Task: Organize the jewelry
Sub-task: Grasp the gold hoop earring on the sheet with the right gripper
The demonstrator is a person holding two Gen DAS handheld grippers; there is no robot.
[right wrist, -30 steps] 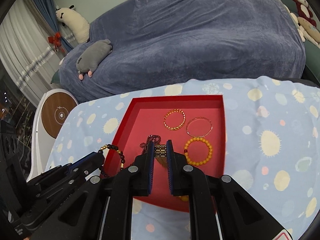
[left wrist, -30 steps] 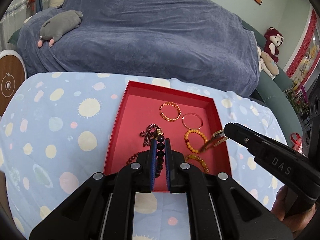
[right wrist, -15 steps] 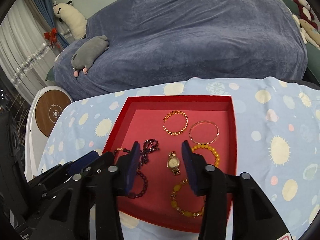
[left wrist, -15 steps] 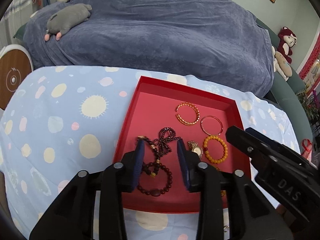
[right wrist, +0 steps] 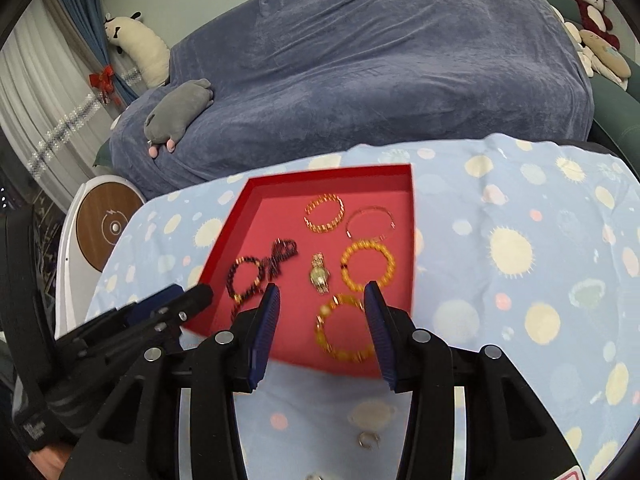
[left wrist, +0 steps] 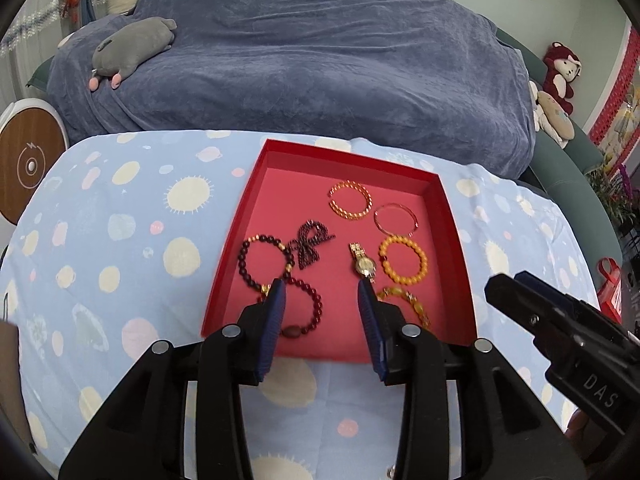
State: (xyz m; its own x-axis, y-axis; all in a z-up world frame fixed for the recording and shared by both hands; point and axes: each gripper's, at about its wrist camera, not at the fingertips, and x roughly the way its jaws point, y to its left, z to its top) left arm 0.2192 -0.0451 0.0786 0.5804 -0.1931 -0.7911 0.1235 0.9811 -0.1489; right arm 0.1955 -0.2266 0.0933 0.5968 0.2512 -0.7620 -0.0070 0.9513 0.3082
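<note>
Both pieces released into the red tray [left wrist: 448,216]; jaws just opened, now apart and empty.
Next: left gripper [left wrist: 320,292] and right gripper [right wrist: 322,294] should fetch the small ring [right wrist: 366,440] lying on the cloth.

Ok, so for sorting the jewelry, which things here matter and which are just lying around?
Job:
red tray
gold chain bracelet
thin bangle
orange bead bracelet
watch
dark bead bracelet
small ring

Lying about:
grey plush
red plush bear
blue blanket

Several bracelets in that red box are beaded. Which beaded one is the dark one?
The dark red beaded bracelet by the red box's left wall; the other beaded loop, the orange bracelet, sits opposite.
</note>
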